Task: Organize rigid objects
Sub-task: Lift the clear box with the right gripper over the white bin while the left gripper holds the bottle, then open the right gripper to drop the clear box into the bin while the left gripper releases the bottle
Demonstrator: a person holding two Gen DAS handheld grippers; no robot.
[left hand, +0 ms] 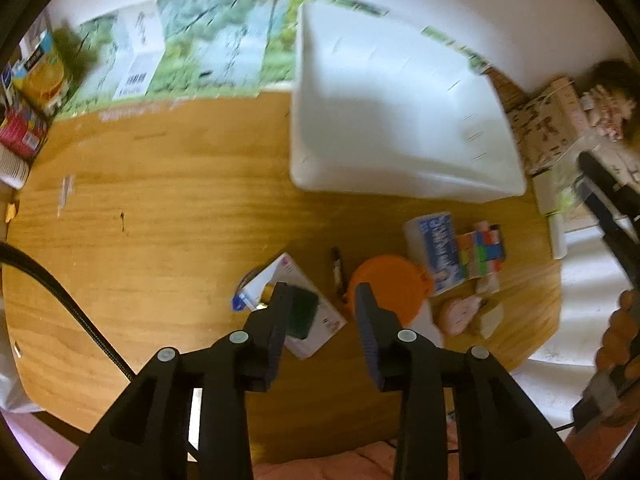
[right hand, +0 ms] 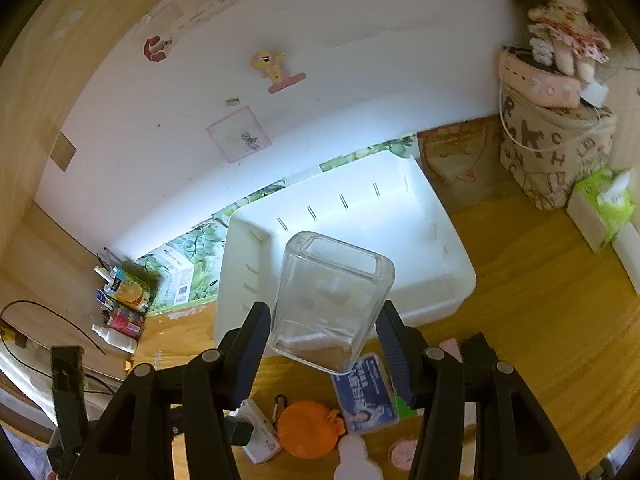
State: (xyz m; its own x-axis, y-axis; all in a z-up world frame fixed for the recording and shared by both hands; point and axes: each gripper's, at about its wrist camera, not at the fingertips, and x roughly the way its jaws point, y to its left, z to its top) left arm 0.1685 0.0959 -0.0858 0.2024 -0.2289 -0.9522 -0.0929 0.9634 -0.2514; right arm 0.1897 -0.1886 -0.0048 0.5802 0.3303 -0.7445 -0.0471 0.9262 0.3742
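Observation:
My right gripper [right hand: 324, 320] is shut on a clear square plastic container [right hand: 332, 296], held tilted in front of a white bin [right hand: 360, 208]. My left gripper [left hand: 322, 304] points down at the wooden table [left hand: 160, 220] and is open, with only bare wood between its fingers. Its left finger overlaps a white box with a dark green patch [left hand: 308, 320]. An orange round object [left hand: 388, 284] lies behind its right finger. Beyond lie a pen [left hand: 338, 268], a blue-and-white pack [left hand: 436, 252], a multicoloured cube [left hand: 482, 252] and a pink item [left hand: 460, 312]. The white bin [left hand: 400, 120] looks empty.
Juice cartons [left hand: 40, 76] stand at the table's far left, and a black cable [left hand: 60, 292] crosses the left side. A lettered fabric bag [right hand: 556, 152] with a doll [right hand: 560, 28] on top and a green tissue box [right hand: 604, 204] stand at the right. A hand [left hand: 624, 340] shows at the right edge.

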